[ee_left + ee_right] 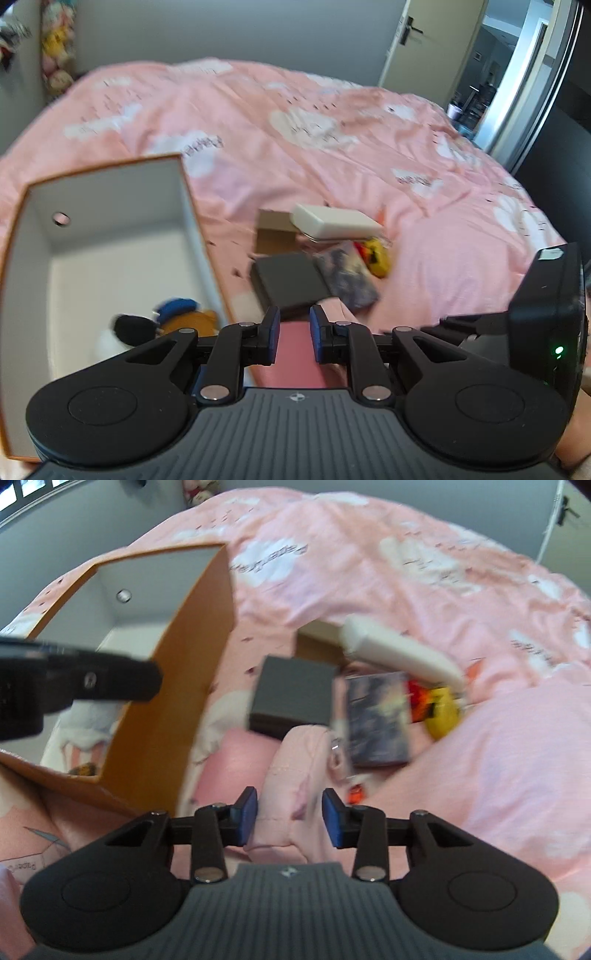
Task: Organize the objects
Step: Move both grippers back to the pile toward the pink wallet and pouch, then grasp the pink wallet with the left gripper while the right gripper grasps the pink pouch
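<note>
pink duvet (332,110), printed lettering unreadable

We are looking down steeply from both wrist cameras, close over the pink bed (332,122). The left view is sitting just beside the orange box (110,236), facing the door (424,40). Both views are sharing that box (173,657) and the black case (291,694) near it.

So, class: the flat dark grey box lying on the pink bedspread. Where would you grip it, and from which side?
Grip the dark grey box across its thin near edge, coming from above and the near side with the right gripper. It lies flat, partly propped on a pink pouch, so that edge looks raised. The orange box stands to its left and a booklet lies on its right, so those sides look tighter.
</note>
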The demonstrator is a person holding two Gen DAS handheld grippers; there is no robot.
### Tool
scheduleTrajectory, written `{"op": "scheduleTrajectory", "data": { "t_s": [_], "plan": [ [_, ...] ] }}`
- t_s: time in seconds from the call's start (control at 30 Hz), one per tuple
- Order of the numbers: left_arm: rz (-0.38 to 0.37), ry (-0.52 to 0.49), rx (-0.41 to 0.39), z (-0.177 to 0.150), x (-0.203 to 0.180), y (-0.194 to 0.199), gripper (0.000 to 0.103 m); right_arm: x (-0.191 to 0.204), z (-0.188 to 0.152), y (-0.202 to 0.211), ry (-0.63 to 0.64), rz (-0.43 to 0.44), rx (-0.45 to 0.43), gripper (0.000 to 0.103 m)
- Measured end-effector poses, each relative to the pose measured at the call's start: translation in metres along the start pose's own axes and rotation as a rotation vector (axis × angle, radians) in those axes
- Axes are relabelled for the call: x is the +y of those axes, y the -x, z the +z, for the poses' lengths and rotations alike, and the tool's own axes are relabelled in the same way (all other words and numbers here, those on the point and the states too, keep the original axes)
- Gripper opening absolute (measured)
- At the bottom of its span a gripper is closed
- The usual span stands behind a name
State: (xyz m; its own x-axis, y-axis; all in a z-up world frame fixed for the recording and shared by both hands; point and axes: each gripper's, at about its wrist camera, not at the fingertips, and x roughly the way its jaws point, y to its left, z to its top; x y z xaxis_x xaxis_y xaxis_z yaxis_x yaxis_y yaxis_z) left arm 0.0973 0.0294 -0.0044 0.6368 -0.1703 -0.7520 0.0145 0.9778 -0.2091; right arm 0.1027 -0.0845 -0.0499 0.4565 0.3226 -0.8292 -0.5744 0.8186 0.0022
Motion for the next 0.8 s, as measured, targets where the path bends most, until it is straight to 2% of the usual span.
{"op": "scheduleTrajectory", "data": {
  "t_s": [0.1,0.27,0.37,0.6,0.7,0.8],
  "plan": [
    [-0.051,0.001,0.067,0.007,-0.005,-0.01,0.021,-0.024,-0.005,0.005,-0.05,-0.004,-0.007,0.032],
    [-0.087,-0.002,0.228,0.018,-0.013,-0.039,0.021,-0.07,-0.015,0.002,-0.223,0.106,0.017,0.029],
    [-0.032,-0.007,0.319,0.021,-0.021,-0.062,0.021,-0.087,-0.019,0.0,-0.291,0.123,0.014,0.028],
    [0.056,-0.052,0.439,0.016,-0.047,-0.104,0.025,-0.119,-0.032,-0.007,-0.391,0.117,-0.004,0.027],
    [0.134,-0.094,0.477,0.009,-0.057,-0.124,0.03,-0.13,-0.037,-0.009,-0.433,0.151,-0.013,0.027],
    [0.199,-0.131,0.502,0.0,-0.063,-0.14,0.041,-0.135,-0.04,-0.009,-0.455,0.185,-0.025,0.028]
  ]
}}
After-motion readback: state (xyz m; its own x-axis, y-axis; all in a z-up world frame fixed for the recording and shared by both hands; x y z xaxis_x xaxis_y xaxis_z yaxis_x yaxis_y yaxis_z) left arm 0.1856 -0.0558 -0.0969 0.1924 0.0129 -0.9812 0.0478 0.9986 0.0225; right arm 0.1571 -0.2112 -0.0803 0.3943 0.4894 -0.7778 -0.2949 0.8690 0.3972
